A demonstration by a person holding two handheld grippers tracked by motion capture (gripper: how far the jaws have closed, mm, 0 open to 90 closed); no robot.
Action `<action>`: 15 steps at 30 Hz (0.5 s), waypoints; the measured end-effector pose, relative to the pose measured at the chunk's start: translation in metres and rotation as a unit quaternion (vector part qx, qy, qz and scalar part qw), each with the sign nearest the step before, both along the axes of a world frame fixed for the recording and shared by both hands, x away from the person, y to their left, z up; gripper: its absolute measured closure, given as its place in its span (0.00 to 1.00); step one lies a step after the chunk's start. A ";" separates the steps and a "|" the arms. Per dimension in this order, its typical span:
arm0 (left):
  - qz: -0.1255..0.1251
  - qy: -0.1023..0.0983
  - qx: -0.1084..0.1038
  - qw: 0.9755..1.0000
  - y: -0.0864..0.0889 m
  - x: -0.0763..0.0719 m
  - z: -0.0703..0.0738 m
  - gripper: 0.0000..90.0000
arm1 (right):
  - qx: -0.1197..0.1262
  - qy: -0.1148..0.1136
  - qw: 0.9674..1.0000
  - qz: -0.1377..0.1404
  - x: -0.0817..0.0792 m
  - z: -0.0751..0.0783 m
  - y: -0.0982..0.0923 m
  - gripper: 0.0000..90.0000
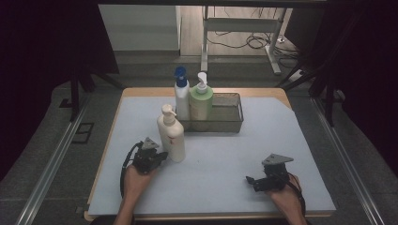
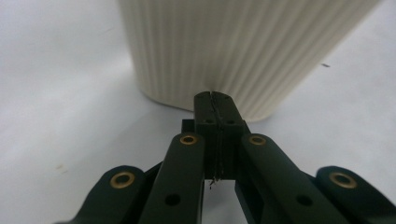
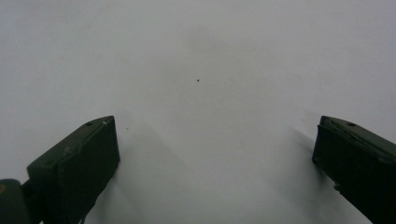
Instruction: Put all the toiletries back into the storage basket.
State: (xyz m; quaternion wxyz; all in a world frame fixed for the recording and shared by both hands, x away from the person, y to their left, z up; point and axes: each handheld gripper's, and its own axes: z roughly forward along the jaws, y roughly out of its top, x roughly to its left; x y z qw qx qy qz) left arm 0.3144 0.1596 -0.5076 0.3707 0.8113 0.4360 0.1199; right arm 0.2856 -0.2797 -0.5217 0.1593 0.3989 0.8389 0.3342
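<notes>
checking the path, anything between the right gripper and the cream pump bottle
No. In the high view only bare white table cover lies between the right gripper and the cream pump bottle.

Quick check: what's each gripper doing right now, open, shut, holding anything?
Left gripper: jaws shut, empty, tips at the cream pump bottle.
Right gripper: jaws open, empty.

Lab or test room, black curtains [image 1: 42, 56], desk frame [image 1: 241, 28], floor cables [image 1: 244, 42] (loose, tangled)

Dark curtains [image 1: 42, 56] flank the dim room on both sides. Beyond the table [image 1: 141, 91], a grey floor [image 1: 150, 65] leads to a white desk frame [image 1: 244, 28] with loose cables [image 1: 256, 42] beneath it.
</notes>
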 end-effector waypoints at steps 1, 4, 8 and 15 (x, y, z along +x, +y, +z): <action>-0.002 -0.001 0.001 1.000 -0.002 0.000 0.000 0.99 | 0.000 0.000 1.000 0.000 0.000 0.000 0.000 0.00; -0.007 -0.001 0.003 1.000 -0.006 0.001 0.000 0.99 | 0.000 0.000 1.000 0.000 0.000 0.000 0.000 0.00; -0.016 0.000 0.008 1.000 -0.011 0.002 0.000 0.98 | 0.000 0.001 1.000 0.000 0.000 0.000 0.000 0.00; -0.014 -0.006 0.019 1.000 -0.011 -0.005 0.000 0.87 | 0.000 0.002 1.000 0.000 0.000 0.000 0.000 0.00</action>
